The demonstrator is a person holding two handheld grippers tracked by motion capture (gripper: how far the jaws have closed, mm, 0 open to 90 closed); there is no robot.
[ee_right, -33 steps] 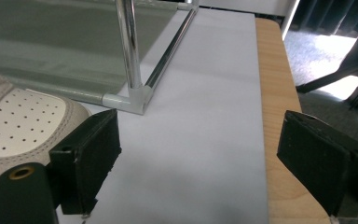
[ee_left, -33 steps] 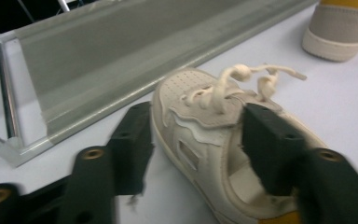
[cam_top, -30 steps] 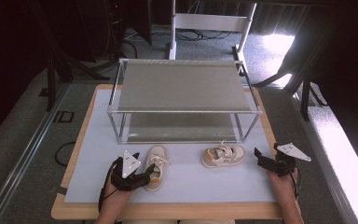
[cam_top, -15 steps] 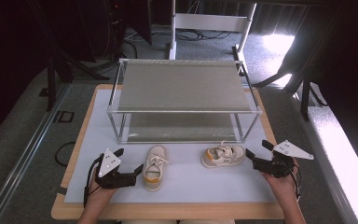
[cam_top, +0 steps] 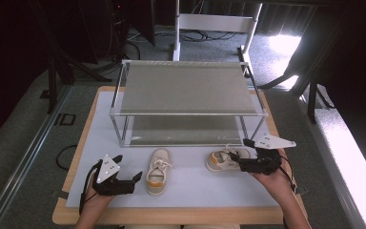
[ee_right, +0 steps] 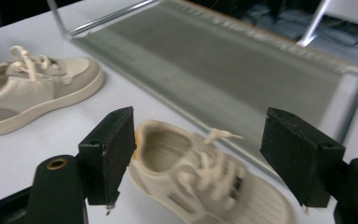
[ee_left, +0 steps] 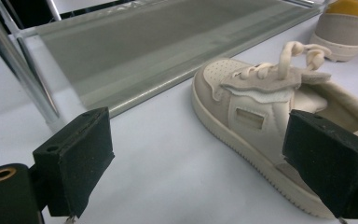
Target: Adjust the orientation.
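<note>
High view: the left gripper [cam_top: 137, 180] is seen with jaws apart and nothing between them; the left shoe [cam_top: 157, 171] lies just right of its tips. The right gripper [cam_top: 236, 160] is held at the heel of the right shoe [cam_top: 221, 160], near the shelf rack [cam_top: 189, 113] on the white mat [cam_top: 205, 188].

Left gripper view: jaws are spread wide, the left shoe [ee_left: 261, 121] lying ahead beside the right-hand jaw, untouched.

Right gripper view: jaws have just been closing; the right shoe [ee_right: 200, 179] is seen between them, not clamped.

A recording lab or studio: dark curtained surroundings, a white mat on a wooden counter [cam_top: 71, 167], loose floor cables [cam_top: 205, 34], equipment stands [cam_top: 52, 81], and a metal two-tier rack [cam_top: 186, 88].
</note>
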